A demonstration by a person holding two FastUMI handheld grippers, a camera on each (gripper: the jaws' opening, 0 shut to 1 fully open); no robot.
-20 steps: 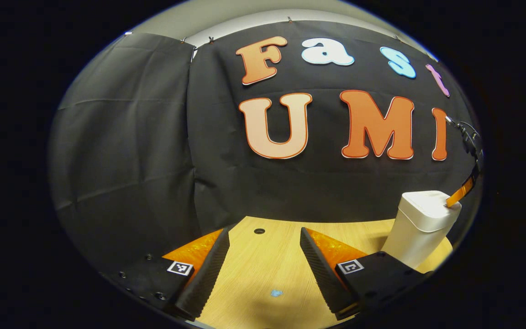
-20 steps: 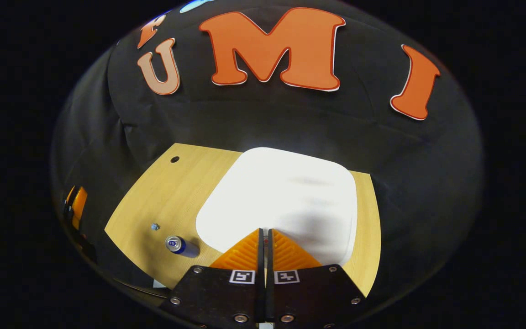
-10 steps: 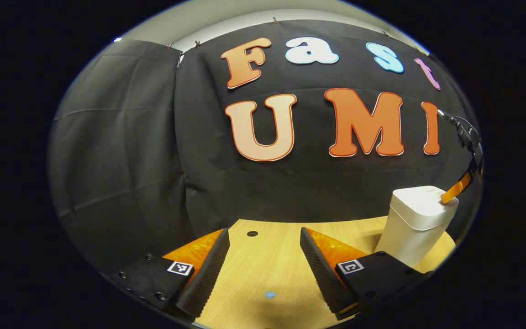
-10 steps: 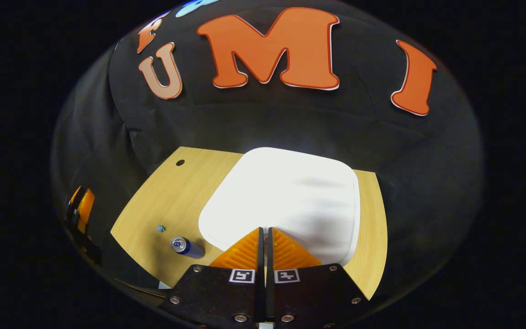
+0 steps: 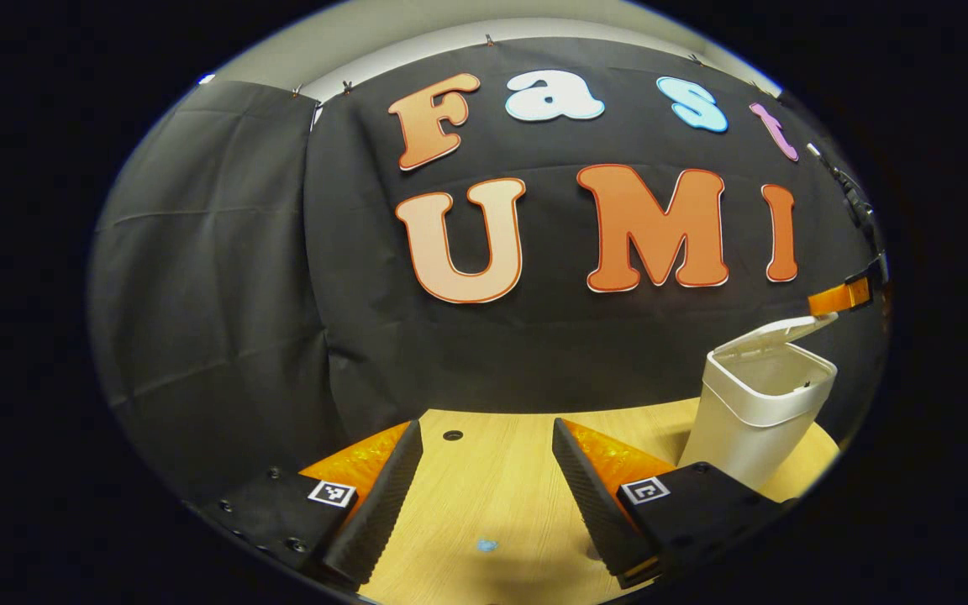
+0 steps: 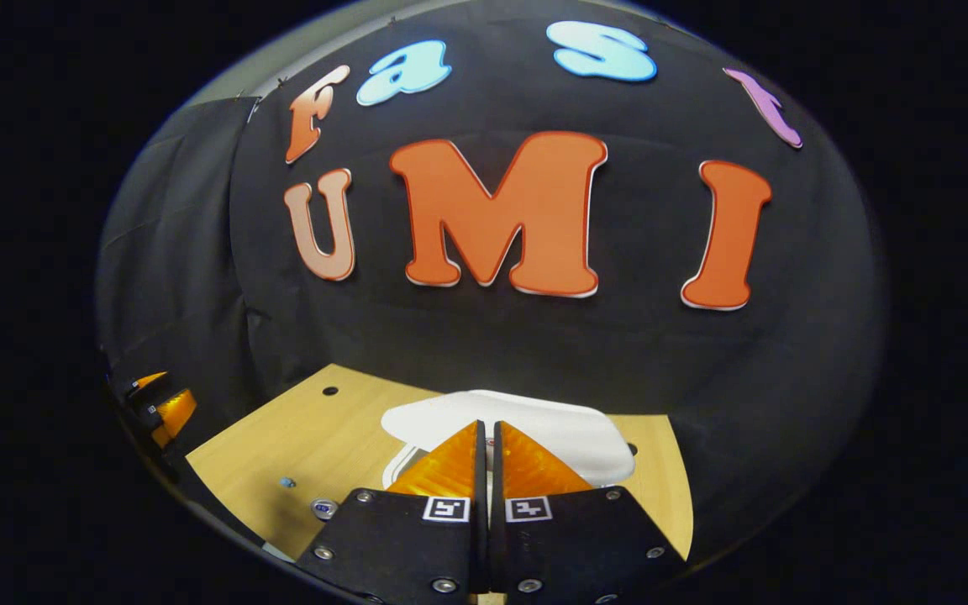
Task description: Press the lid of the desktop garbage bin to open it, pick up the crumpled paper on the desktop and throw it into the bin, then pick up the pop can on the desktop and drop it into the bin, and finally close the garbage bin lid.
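Garbage bin point(image 5: 757, 412): white, upright at the far right of the table point(image 5: 501, 479) in the left gripper view; lid point(image 5: 778, 329) tilted up, mouth uncovered

Left gripper point(image 5: 484, 470): fingers wide apart, holding nothing, low over the wooden table

Right gripper point(image 6: 488, 458): fingers together with nothing between them, tips just above the raised lid point(image 6: 534, 424); seen from the left gripper view at the right edge, just beside the lid's raised edge

Pop can point(image 6: 324, 507): on the table, left of the bin

Crumpled paper point(image 6: 286, 482): small blue scrap, near the can; also lying between the left fingers point(image 5: 486, 545)
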